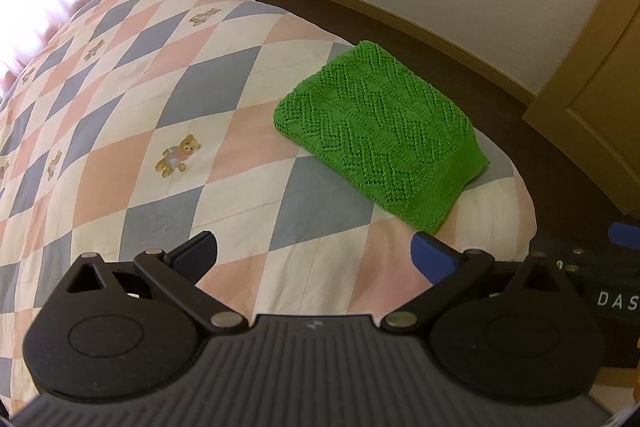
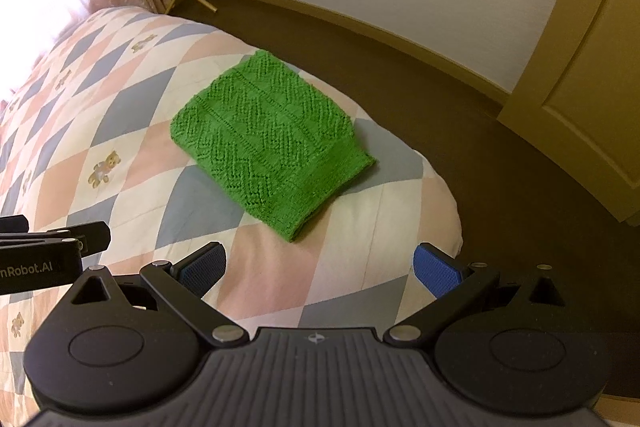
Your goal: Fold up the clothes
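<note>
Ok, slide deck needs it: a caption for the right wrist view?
Open right gripper hovers before a folded green knit on a quilted bed.

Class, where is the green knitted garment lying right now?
The green knitted garment lies folded on the patchwork quilt near the bed's right-hand corner, ahead of both open grippers, with a teddy-bear patch to its left.
</note>
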`<state>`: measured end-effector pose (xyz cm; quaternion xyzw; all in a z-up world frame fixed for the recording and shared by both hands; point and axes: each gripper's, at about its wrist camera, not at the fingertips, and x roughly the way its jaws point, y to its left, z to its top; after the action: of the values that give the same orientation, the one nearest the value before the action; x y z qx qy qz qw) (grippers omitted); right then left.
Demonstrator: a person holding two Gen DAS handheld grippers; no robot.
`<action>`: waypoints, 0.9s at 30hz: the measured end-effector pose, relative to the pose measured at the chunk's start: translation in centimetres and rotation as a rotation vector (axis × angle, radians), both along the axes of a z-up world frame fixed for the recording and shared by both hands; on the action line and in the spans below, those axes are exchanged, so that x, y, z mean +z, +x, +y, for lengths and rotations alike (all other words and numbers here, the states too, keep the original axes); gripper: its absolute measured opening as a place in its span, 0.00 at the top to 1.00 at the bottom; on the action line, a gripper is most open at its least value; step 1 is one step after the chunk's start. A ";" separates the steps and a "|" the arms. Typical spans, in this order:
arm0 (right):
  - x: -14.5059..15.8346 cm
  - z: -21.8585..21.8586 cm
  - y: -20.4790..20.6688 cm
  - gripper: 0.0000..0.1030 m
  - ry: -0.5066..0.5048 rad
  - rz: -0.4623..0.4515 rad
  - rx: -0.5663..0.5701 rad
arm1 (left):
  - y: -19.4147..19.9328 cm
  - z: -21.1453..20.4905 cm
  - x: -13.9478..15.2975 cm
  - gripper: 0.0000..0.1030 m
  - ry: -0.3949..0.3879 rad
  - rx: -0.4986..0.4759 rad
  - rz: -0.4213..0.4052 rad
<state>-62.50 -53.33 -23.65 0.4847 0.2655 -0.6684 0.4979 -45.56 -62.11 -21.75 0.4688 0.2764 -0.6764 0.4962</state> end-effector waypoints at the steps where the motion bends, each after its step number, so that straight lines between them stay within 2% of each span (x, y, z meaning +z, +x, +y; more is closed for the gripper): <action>1: -0.1 -0.1 -0.1 0.00 0.002 -0.001 0.002 | -0.1 -0.2 -0.1 0.01 0.002 -0.001 -0.001; 27: -1.1 -4.6 0.0 0.00 0.000 -0.011 0.036 | 0.2 -3.2 -0.7 0.01 0.007 0.022 -0.031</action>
<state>-62.52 -57.93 -24.72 0.4834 0.2716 -0.6566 0.5113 -45.37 -65.35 -22.50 0.4780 0.2762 -0.6627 0.5061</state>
